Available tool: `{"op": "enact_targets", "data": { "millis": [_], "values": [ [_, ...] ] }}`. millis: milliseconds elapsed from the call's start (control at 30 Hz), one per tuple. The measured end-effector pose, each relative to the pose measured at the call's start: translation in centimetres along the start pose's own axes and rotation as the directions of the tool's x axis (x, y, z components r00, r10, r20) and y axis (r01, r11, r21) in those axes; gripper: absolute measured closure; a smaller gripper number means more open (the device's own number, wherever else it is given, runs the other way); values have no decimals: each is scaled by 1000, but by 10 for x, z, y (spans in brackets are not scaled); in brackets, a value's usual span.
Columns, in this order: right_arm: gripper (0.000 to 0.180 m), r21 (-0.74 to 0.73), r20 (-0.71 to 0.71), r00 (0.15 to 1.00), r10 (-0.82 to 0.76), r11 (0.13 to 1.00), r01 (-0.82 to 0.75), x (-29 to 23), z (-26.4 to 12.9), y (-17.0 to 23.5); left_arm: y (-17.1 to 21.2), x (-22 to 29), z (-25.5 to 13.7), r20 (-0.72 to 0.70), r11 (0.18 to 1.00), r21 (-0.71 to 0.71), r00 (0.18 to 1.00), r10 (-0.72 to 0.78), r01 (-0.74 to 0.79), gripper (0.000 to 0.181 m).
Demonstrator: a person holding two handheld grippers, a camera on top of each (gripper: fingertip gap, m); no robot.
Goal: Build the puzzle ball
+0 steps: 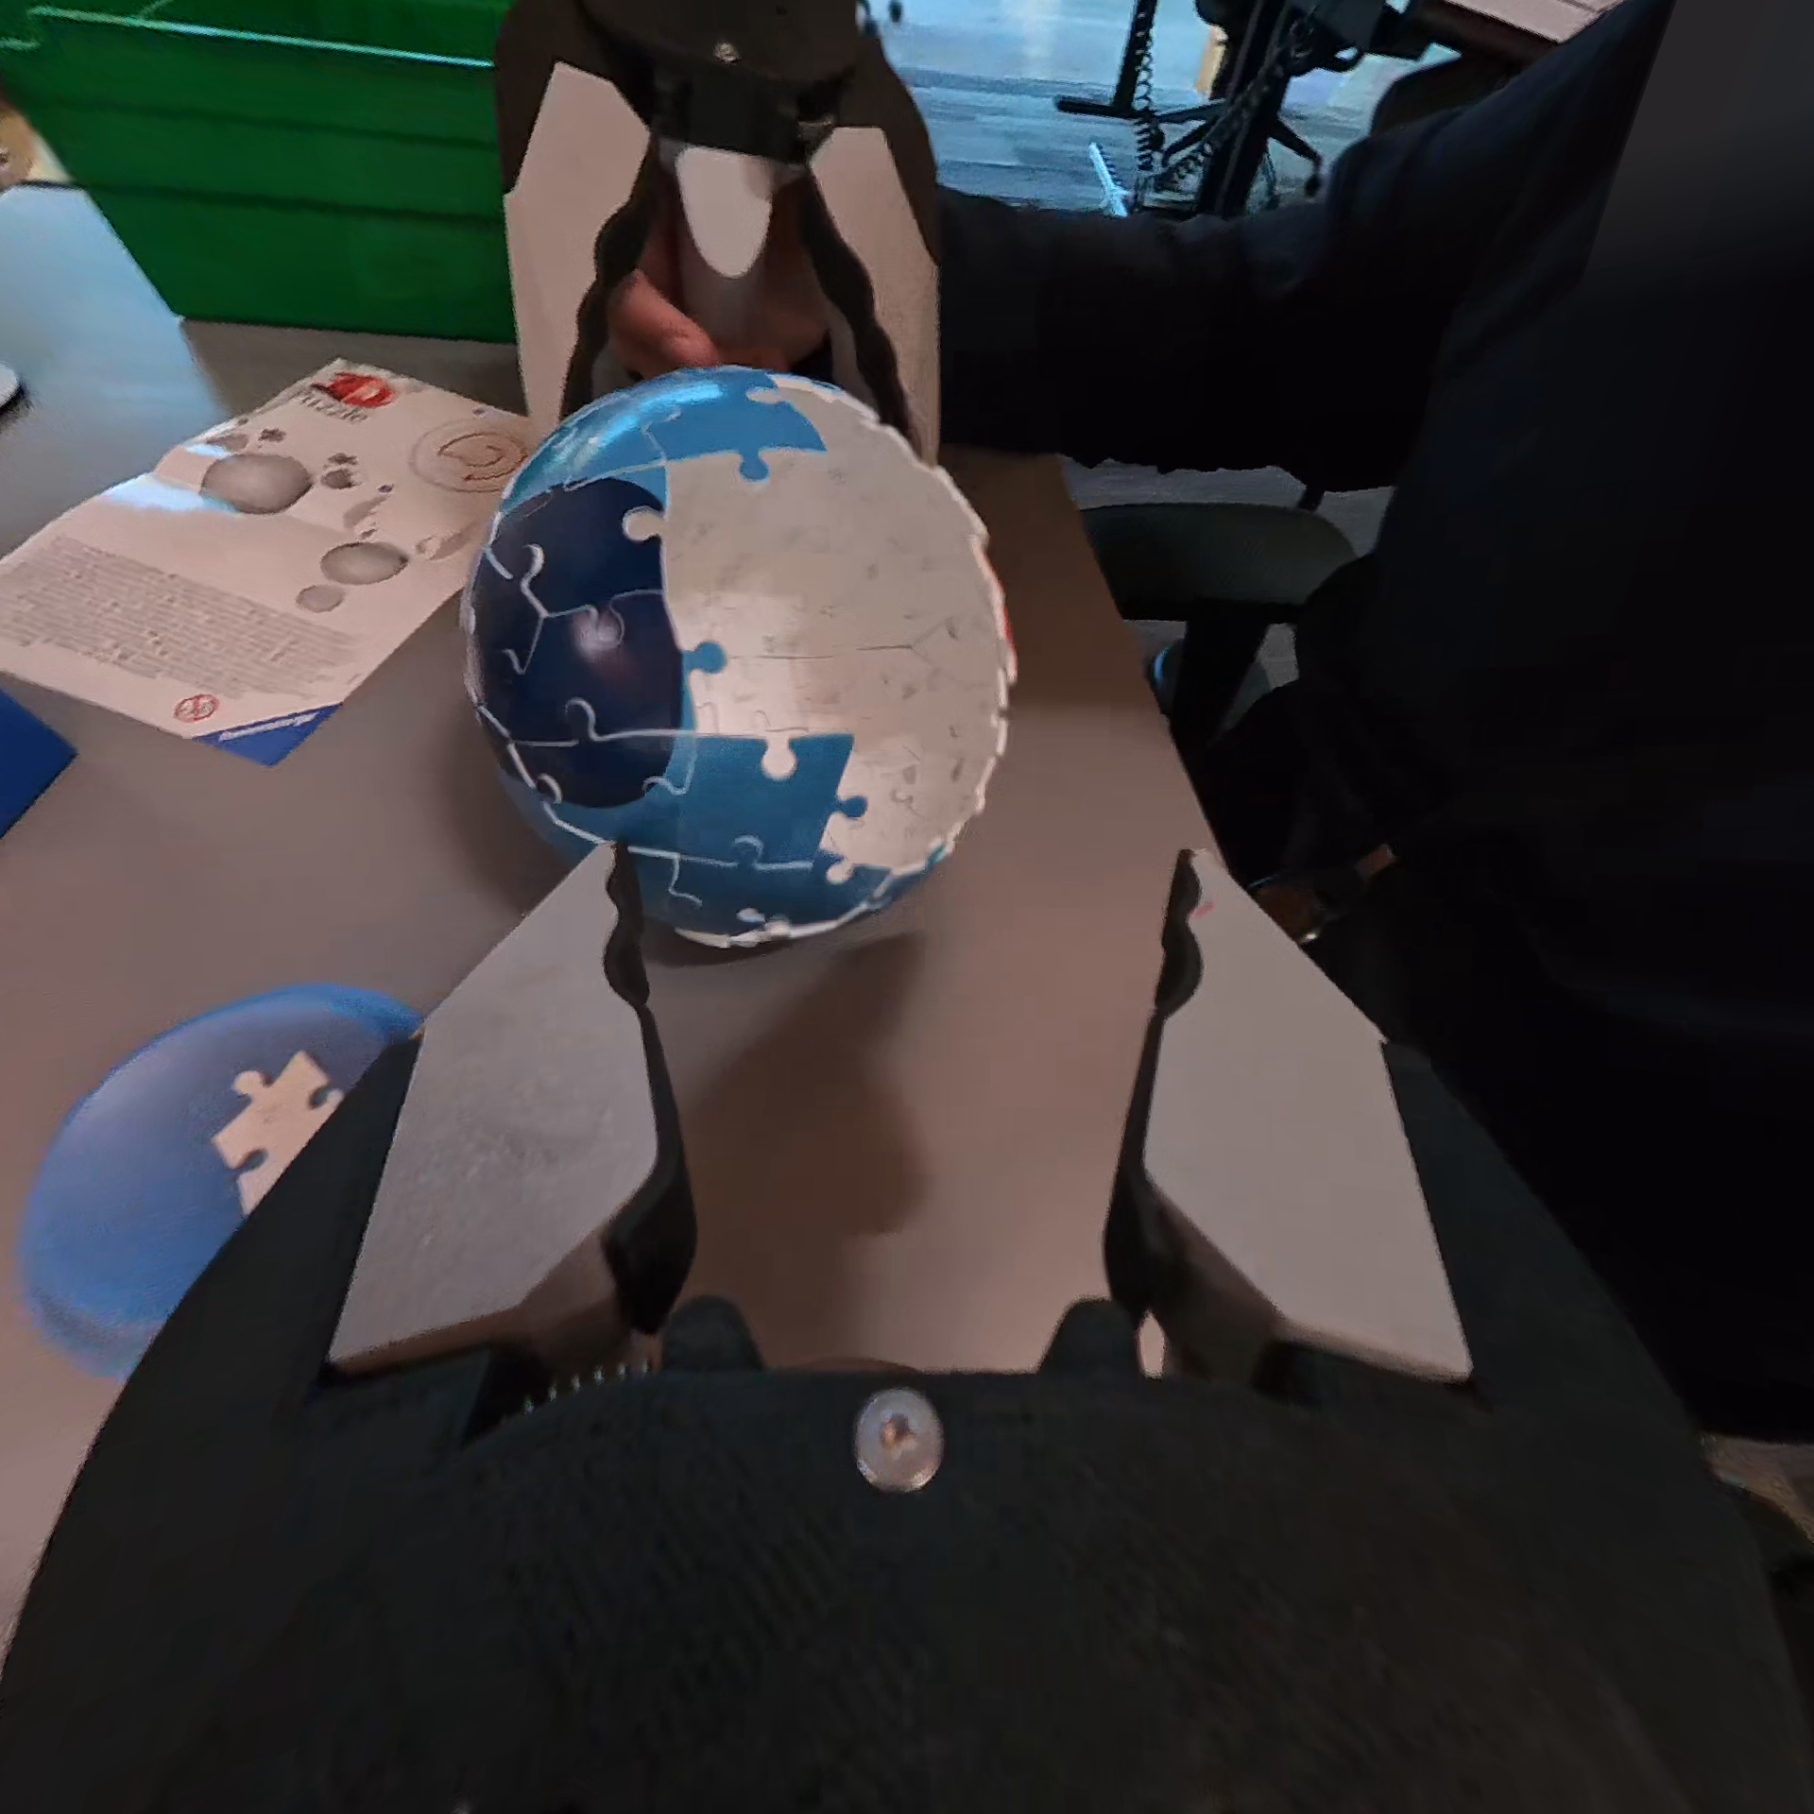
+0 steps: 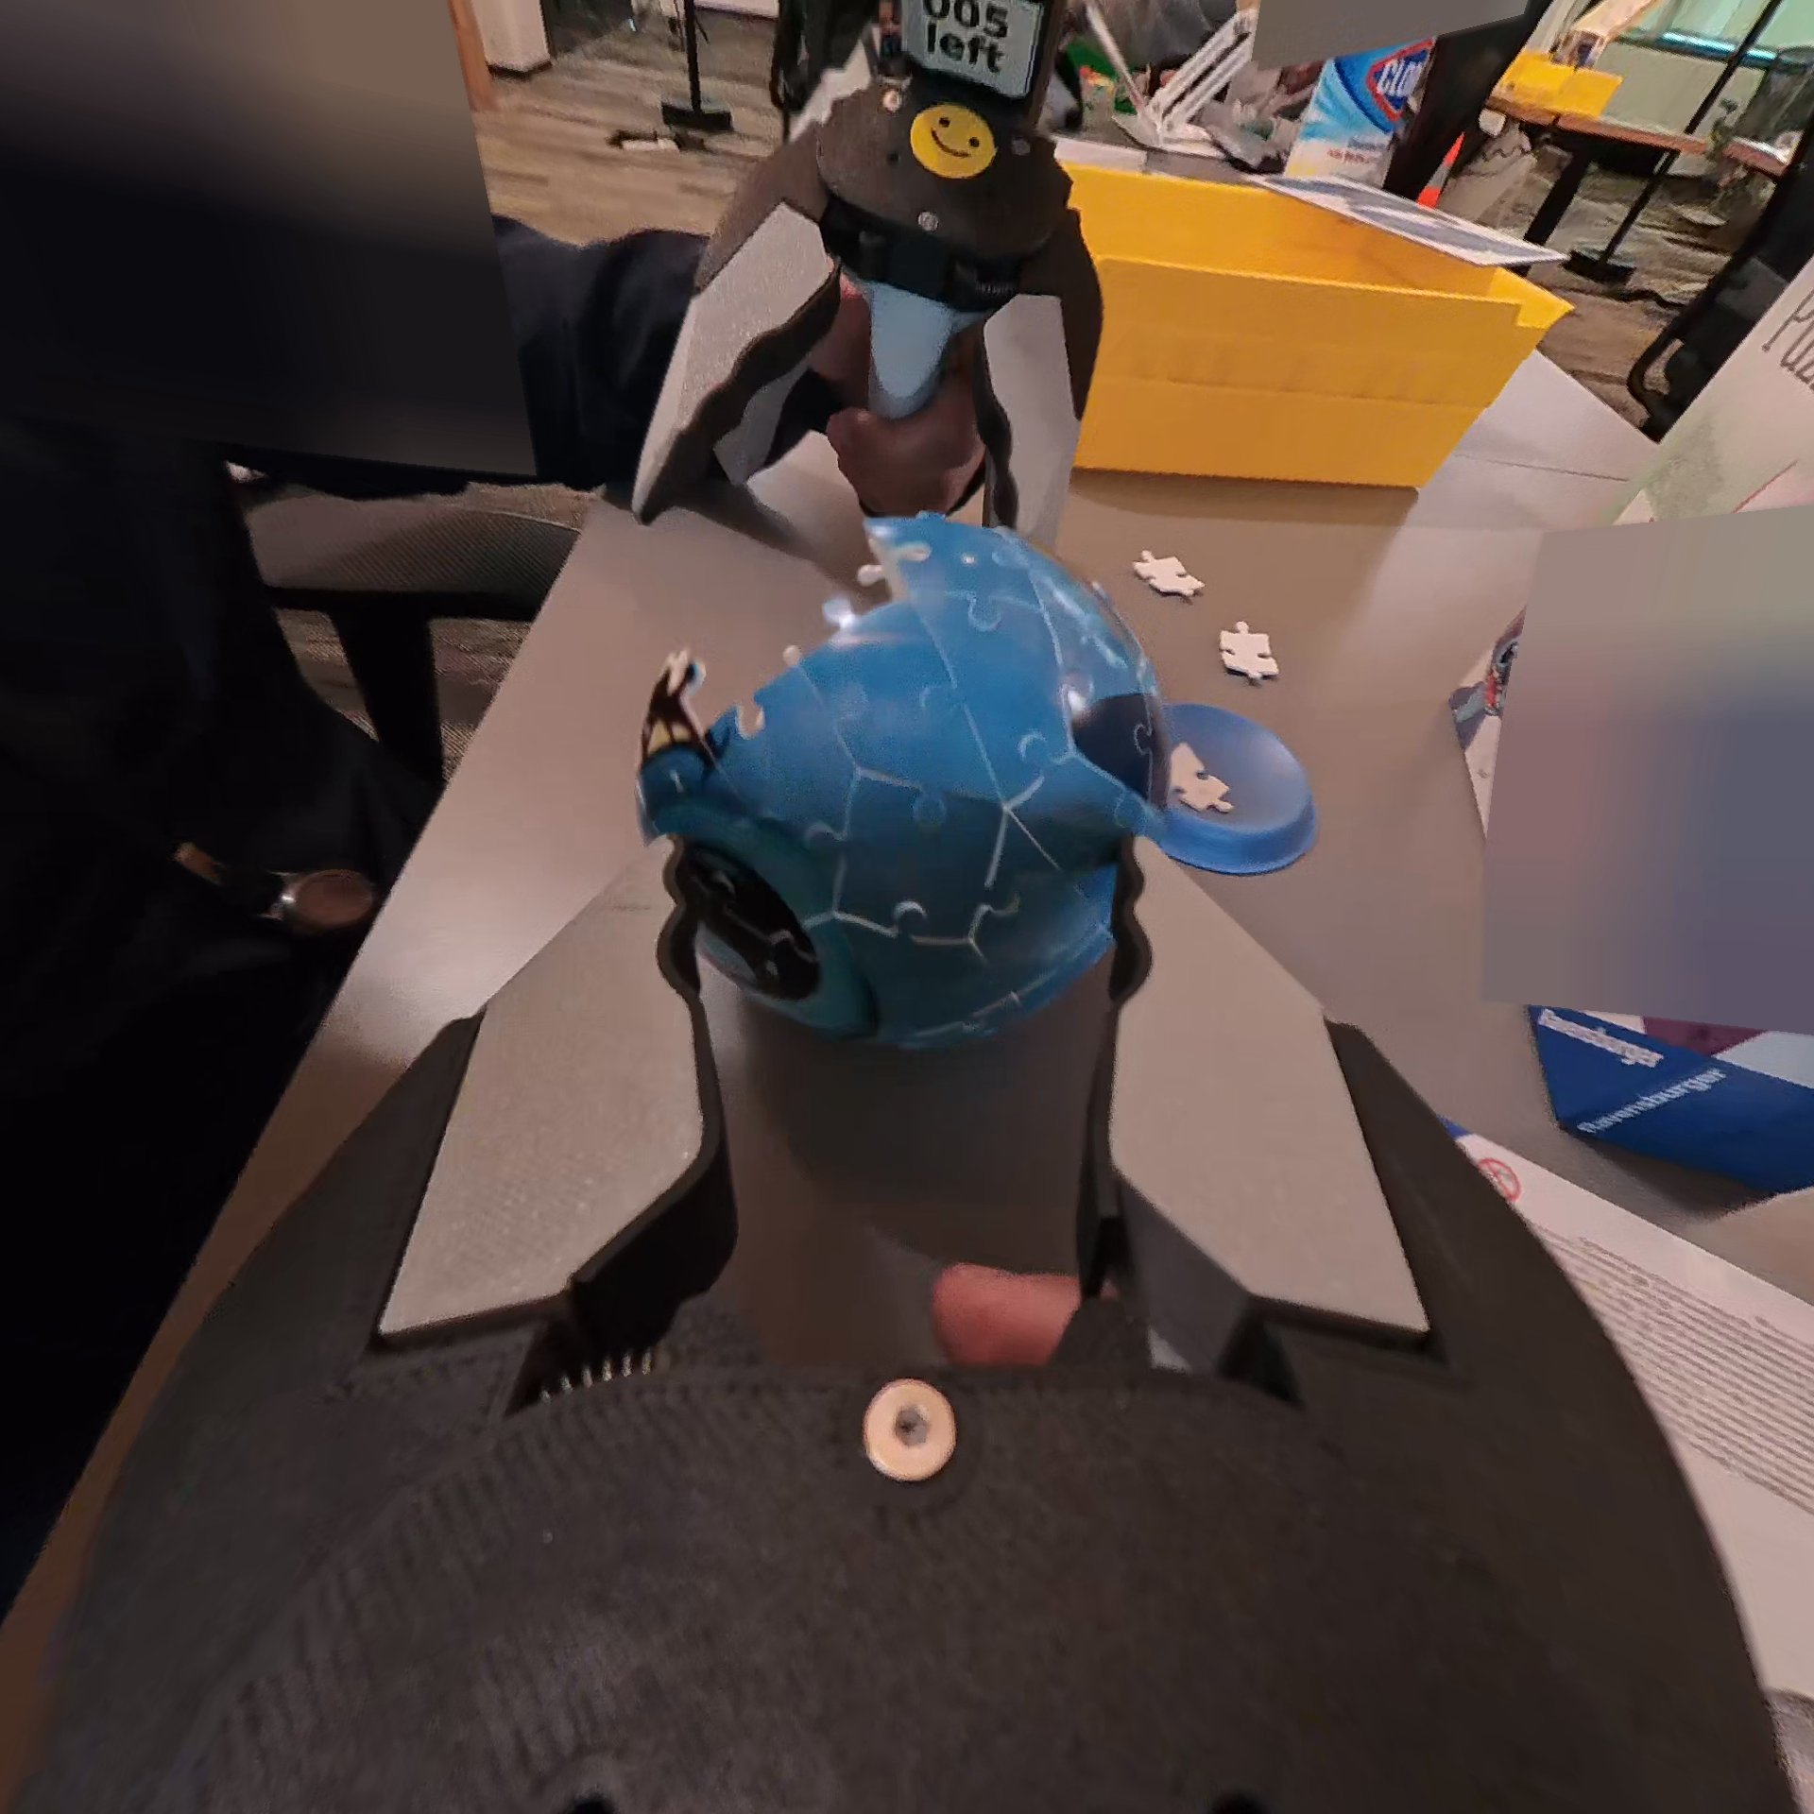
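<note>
leaflet [image 1: 196, 589]: print | blue box [image 2: 1669, 1109]: logo | left gripper [image 2: 864, 520]: tag

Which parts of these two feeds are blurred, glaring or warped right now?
Left wrist view: the blue dish at the lower left is smeared, the puzzle ball carries a small glare spot on its dark patch, and the table edges bow from the wide lens. Right wrist view: the ball is fairly sharp, and grey mosaic patches cover the upper left and the right side.

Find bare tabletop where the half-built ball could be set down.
Free: the grey tabletop between the yellow plastic bin and the two loose white puzzle pieces. Crowded: around the round blue plastic stand, the printed paper instruction sheet, and the blue-and-white puzzle ball shell between both claws.
</note>
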State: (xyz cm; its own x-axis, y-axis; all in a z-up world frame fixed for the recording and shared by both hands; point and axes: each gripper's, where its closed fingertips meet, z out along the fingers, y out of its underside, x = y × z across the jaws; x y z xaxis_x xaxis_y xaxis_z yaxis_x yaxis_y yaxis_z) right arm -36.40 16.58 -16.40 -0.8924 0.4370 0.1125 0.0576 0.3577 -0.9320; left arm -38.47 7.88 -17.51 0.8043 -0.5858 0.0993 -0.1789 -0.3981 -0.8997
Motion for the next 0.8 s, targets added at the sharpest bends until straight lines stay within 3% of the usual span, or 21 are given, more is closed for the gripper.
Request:
{"op": "enact_targets", "data": {
  "millis": [467, 800],
  "values": [
    [98, 6, 66, 963, -260, 965, 260, -55, -9, -17, 19, 54, 22, -96, 990, -62, 988, 117, -123, 74],
    [98, 10, 91, 944, -319, 948, 319, -71, -9, -23, 23, 64, 30, -144, 989, -79, 983, 111, -123, 73]
  ]
}}
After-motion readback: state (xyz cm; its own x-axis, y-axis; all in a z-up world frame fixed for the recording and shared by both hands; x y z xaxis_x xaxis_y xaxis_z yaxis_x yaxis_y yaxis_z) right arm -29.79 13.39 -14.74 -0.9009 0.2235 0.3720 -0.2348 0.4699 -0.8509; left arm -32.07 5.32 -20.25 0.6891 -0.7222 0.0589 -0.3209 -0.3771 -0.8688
